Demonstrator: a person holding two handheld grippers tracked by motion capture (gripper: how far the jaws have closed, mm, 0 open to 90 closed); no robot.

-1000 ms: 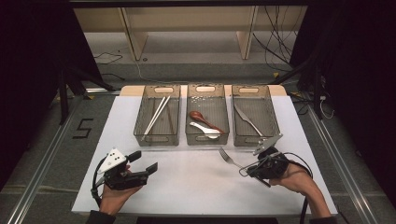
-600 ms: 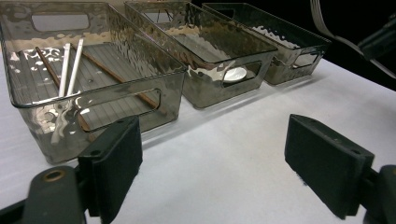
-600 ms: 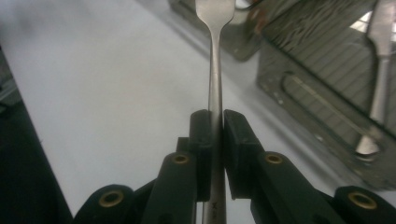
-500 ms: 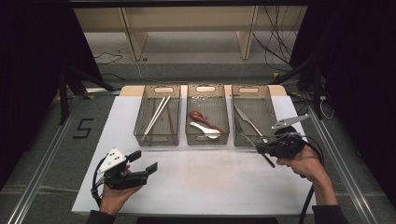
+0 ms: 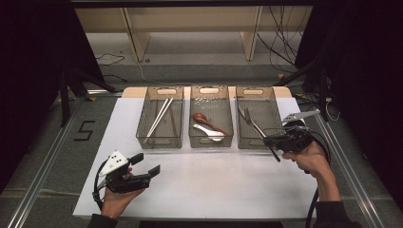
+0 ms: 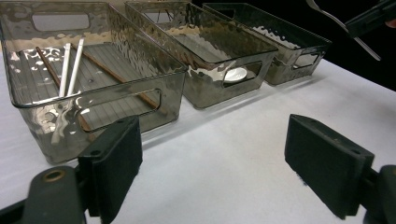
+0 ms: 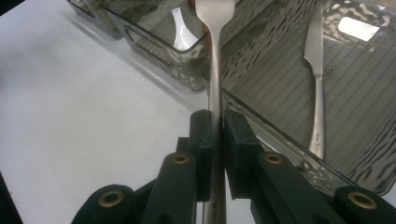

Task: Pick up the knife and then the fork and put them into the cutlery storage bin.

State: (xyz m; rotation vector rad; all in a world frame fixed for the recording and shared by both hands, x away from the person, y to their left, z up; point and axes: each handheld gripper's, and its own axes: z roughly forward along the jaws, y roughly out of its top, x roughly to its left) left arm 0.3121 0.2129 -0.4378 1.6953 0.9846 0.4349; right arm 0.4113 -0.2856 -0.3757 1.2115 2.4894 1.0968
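Right hand-held gripper [image 5: 274, 140] has carried the fork [image 7: 215, 60] up over the right bin [image 5: 271, 124], clamped on it. Left hand-held gripper [image 5: 147, 165] wide, lower left of desk [image 5: 214, 175].

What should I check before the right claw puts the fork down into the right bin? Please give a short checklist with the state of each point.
1. Grip on the fork: the right claw is shut on its handle. Ok.
2. Fork over the right bin: in the high view it lies across the near rim, partly over the table. Not ok yet.
3. Free space in the bin: a knife lies on its floor, with bare floor beside it. Ok.
4. Left claw out of the way: open, holding nothing, low over the near left of the table. Ok.
5. Height of the fork above the rim: cannot tell.
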